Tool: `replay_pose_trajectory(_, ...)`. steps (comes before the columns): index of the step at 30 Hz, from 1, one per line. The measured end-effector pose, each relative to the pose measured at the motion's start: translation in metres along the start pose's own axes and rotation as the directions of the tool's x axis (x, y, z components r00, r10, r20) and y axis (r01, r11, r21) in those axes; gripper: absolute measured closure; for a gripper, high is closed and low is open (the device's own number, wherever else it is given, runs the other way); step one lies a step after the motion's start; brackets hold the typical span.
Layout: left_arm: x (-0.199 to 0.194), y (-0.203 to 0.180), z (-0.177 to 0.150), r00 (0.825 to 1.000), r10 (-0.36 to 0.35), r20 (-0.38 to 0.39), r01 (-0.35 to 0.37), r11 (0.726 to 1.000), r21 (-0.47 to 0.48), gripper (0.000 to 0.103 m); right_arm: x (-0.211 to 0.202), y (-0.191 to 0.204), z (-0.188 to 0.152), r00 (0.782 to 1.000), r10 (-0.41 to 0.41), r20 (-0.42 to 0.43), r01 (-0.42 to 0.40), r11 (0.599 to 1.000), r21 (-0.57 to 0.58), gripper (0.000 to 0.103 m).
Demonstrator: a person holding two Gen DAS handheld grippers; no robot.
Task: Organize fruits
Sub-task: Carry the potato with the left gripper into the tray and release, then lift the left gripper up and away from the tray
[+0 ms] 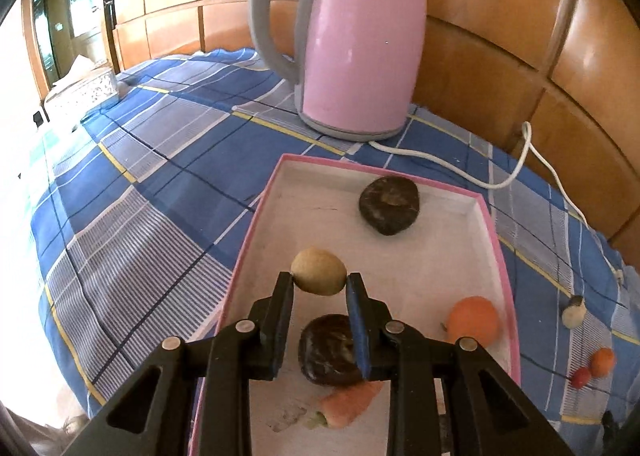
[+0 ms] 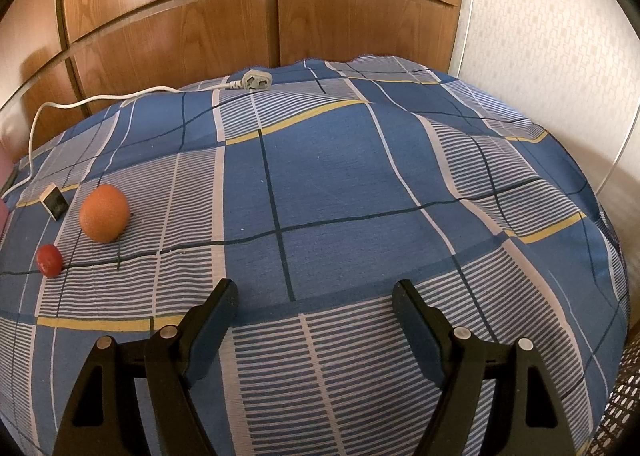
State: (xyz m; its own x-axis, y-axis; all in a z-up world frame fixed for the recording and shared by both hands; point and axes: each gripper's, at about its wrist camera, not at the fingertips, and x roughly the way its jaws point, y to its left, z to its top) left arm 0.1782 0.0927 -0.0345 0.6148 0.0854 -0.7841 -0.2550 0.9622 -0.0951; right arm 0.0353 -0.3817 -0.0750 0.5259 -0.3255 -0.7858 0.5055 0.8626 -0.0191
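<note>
One small tan fruit (image 1: 319, 271), light, rigid and smooth-skinned, is pinched across its middle by the left claw (image 1: 320, 283) above the pink-rimmed tray (image 1: 494, 232); right claw (image 2: 316, 292) open, empty.

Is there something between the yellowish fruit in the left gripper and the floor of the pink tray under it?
Yes. The yellow-green fruit, held in the left gripper, hangs over the pink tray, and a dark brown fruit appears just below. Bare tray floor lies farther ahead.

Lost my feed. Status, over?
Left tongs shut on yellow fruit over pink tray. Right tongs open, empty. Nothing blocking.
</note>
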Motion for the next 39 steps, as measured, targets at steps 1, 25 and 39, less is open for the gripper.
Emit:
replay_pose_trajectory(1,0.001,0.000,0.000,1.000,0.004,0.001,-0.004,1.000,0.000,0.075,0.000,0.000,0.000,1.000,0.001,0.000,-0.001,1.000,0.000,0.022)
replay_pose_trajectory(25,-0.036,0.002,-0.020,0.997,-0.030,0.077,0.031,0.999,-0.010,0.047,0.001,0.000,0.000,1.000,-0.003,-0.001,0.003,1.000,-0.001,0.022)
replay_pose_trajectory(39,-0.067,0.000,-0.044,0.993,-0.079,0.083,0.079,0.997,0.003,0.044,0.001,0.000,0.000,1.000,-0.003,-0.001,0.003,1.000,-0.001,0.022)
